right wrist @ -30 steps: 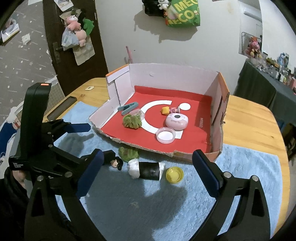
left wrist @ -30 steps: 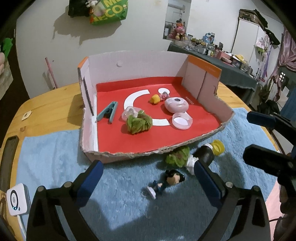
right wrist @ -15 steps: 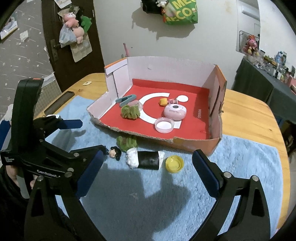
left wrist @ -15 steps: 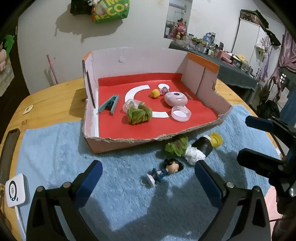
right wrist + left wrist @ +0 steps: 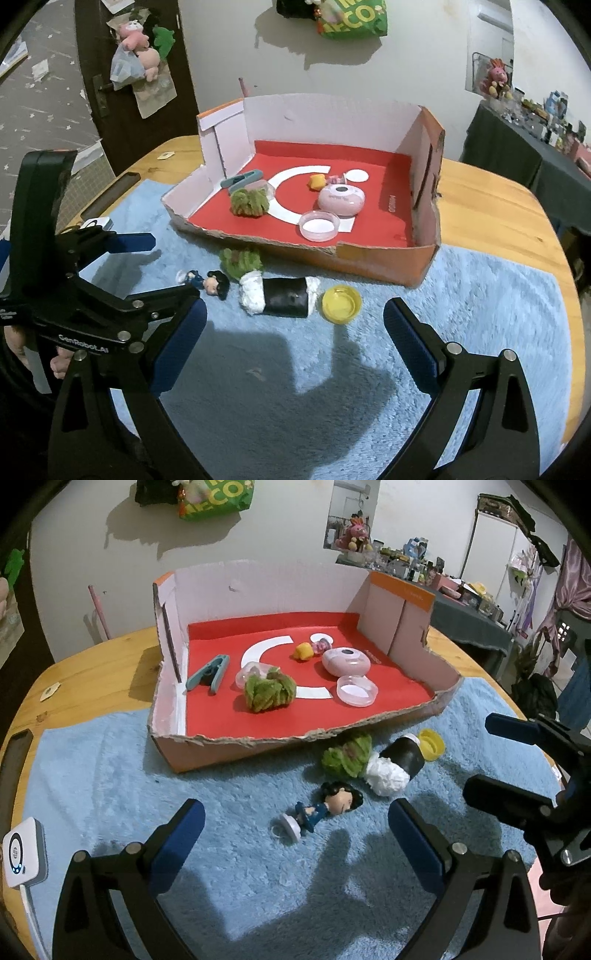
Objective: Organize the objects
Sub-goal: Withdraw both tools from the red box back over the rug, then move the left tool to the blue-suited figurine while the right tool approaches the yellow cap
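The figurine [image 5: 325,808] lies on its side on the blue towel [image 5: 221,849], outside the cardboard box [image 5: 236,749], just ahead of my left gripper [image 5: 295,834]; its long axis runs across my gap, head to my right; my left jaws stand wide and empty; my right gripper [image 5: 295,332], equally wide and empty, sits nearer the sushi roll toy [image 5: 280,291], so I judge the left closer.

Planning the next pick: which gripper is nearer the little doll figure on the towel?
Left. The left gripper hangs right before the doll figure; the right gripper faces the yellow cap.
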`<action>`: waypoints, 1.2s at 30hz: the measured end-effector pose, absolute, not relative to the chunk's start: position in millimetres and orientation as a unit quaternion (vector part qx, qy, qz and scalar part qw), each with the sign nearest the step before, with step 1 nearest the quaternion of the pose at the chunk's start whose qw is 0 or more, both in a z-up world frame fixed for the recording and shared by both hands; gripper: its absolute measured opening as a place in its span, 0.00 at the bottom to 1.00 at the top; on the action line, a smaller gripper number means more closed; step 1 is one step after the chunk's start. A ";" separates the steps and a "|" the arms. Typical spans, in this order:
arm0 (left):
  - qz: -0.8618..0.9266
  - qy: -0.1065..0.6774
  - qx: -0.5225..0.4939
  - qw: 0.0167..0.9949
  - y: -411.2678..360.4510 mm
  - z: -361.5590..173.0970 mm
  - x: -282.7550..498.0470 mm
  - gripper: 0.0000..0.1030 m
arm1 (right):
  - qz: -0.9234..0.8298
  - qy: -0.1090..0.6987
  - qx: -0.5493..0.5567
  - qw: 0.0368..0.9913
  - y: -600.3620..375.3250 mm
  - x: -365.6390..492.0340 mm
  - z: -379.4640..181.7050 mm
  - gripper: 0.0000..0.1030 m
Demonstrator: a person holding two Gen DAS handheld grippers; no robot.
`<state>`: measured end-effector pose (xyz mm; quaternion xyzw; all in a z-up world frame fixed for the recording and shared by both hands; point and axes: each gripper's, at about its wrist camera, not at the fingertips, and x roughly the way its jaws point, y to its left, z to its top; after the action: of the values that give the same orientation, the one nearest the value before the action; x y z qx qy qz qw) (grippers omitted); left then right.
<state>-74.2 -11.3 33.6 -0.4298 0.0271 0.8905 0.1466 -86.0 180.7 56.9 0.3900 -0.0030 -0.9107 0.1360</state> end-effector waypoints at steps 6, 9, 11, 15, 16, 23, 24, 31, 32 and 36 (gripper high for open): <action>0.885 0.037 -0.438 0.155 -7.0 28.3 -76.8 0.75 | -0.908 0.000 0.401 0.122 184.8 -89.4 46.7 0.82; 0.883 0.040 -0.440 0.159 -5.1 25.7 -77.8 0.67 | -0.905 0.003 0.410 0.113 187.1 -92.9 40.5 0.63; 0.881 0.040 -0.442 0.161 -5.2 24.7 -79.0 0.61 | -0.903 0.007 0.415 0.108 188.6 -94.6 36.1 0.59; 0.879 0.042 -0.445 0.164 -5.1 21.9 -81.2 0.54 | -0.902 0.013 0.420 0.094 192.6 -98.9 29.2 0.53; 0.879 0.041 -0.446 0.165 -5.3 21.1 -81.5 0.53 | -0.902 0.013 0.422 0.090 194.1 -100.3 27.8 0.53; 0.876 0.051 -0.448 0.172 -2.5 17.7 -81.4 0.53 | -0.897 0.013 0.436 0.076 202.0 -109.5 17.4 0.44; 0.875 0.053 -0.449 0.173 -1.8 16.8 -81.9 0.53 | -0.896 0.013 0.438 0.077 202.3 -110.6 16.3 0.44; 0.876 0.056 -0.448 0.171 2.8 15.3 -84.6 0.50 | -0.894 0.018 0.440 0.079 199.1 -118.4 13.5 0.44; 0.876 0.056 -0.447 0.171 3.1 15.2 -85.0 0.48 | -0.894 0.019 0.440 0.078 198.7 -119.3 13.1 0.43; 0.877 0.053 -0.446 0.171 5.4 15.1 -87.5 0.45 | -0.895 0.016 0.439 0.079 197.7 -123.1 13.2 0.43</action>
<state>-87.5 5.4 15.1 -0.4455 0.0534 0.8771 0.1712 -123.1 197.7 13.2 0.4390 0.0162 -0.8949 0.0790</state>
